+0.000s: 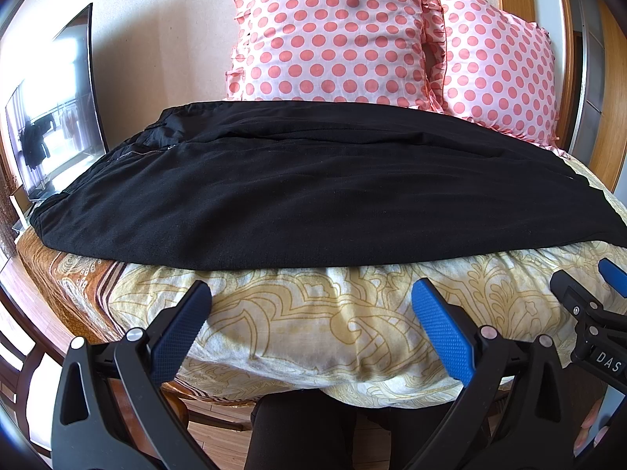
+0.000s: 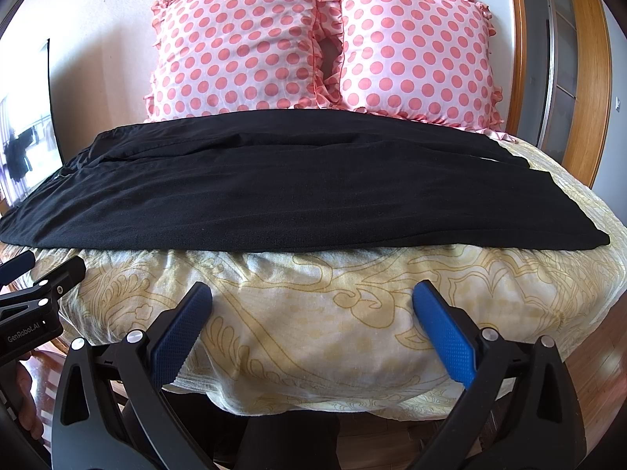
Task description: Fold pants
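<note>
A bed (image 1: 313, 313) covered with a cream and gold patterned sheet fills both views, and two pink dotted pillows (image 2: 325, 47) are leaned against the wall behind it. A dark screen (image 1: 58, 109) is seen beside the bed, on the far side from the wooden door frame.

The black pants (image 1: 313, 188) are laid across the bed, between the pillows and the near edge of the bed. They appear to be already folded lengthwise, one leg upon the other, with the waist end toward the screen and the hems toward the door frame, although the dark cloth hides the layers.

The left gripper (image 1: 313, 313) is held in front of the near edge of the bed, its jaws spread wide and empty. The right gripper (image 2: 313, 313) is held just beside it, also spread wide with nothing between the pads. The pants are touched by neither.

It is judged that the crosswise fold is the step in hand. For the next move, the two corners of one end probably need to be pinched, through both layers, and carried over toward the other end.
</note>
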